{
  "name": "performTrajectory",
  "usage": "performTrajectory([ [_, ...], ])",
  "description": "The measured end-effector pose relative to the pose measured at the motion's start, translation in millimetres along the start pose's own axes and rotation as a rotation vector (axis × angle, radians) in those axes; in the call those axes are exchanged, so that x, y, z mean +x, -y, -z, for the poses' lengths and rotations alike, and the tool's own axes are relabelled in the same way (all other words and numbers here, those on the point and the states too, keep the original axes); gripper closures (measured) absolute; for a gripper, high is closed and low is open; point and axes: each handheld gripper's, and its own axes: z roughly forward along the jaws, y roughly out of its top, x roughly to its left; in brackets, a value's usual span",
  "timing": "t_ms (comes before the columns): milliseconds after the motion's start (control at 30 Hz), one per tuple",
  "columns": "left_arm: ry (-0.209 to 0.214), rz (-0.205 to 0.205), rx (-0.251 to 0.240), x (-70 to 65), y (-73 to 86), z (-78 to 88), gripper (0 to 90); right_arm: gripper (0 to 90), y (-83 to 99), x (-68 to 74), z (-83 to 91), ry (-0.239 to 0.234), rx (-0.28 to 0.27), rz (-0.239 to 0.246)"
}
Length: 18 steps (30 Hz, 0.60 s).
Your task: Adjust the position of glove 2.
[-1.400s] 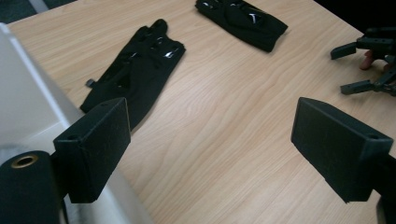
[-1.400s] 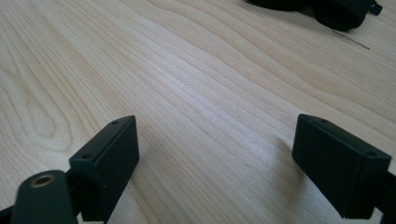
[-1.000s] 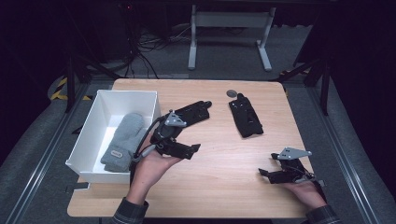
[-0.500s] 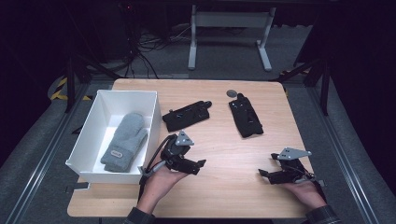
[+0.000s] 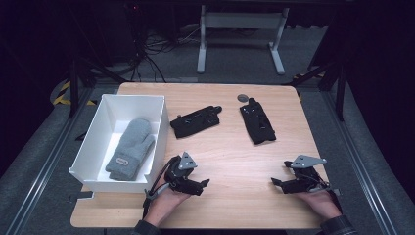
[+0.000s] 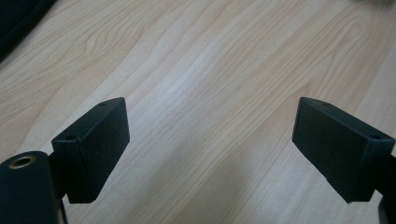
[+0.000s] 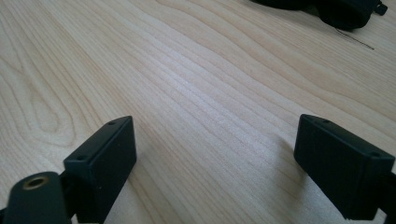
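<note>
Left gripper low at near edge of table, just right of white box, held from below by left hand. Forearm in from bottom edge, palm under gripper body, grey plate on top, jaws pointing right and a bit toward far side. Left gripper view: both black jaws wide apart, bare wood between, nothing clamped. Jaw tips close above tabletop; touching or not, can't tell.

Right gripper near right corner of table, cradled in right hand, sleeve at bottom edge. Jaws pointing left toward table centre, grey plate up. Right gripper view: jaws spread wide, only wood grain between, empty. Dark glove edge at top right of that view, well apart from jaws.

Two grippers roughly level w/ each other, facing inward, well apart, bare strip of table between.

Things nearest: black glove lying flat at mid-table, far side of left gripper, just right of box wall, fingers toward right. Second black glove further right, lying lengthwise near-to-far, cuff end toward far edge beside small grey round disc. Both gloves apart from each other and from both grippers, untouched.

Grey mitten inside white box, flat on box floor, cuff w/ small label at near end, tip toward far end. Box at left side of table, its near left corner overhanging table edge.
</note>
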Motion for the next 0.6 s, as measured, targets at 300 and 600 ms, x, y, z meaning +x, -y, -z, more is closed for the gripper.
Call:
performTrajectory([
  [300, -0.009, -0.015, 0.052, -0.5, 10.9, -8.9, 8.7, 33.2, -12.3, -0.8, 5.5, 0.021, 0.048, -0.016],
  [600, -0.014, -0.05, 0.105, -3.8, 18.2, -17.2, 3.7, 83.3, -47.6, -16.8, -9.7, 0.004, 0.001, -0.042],
])
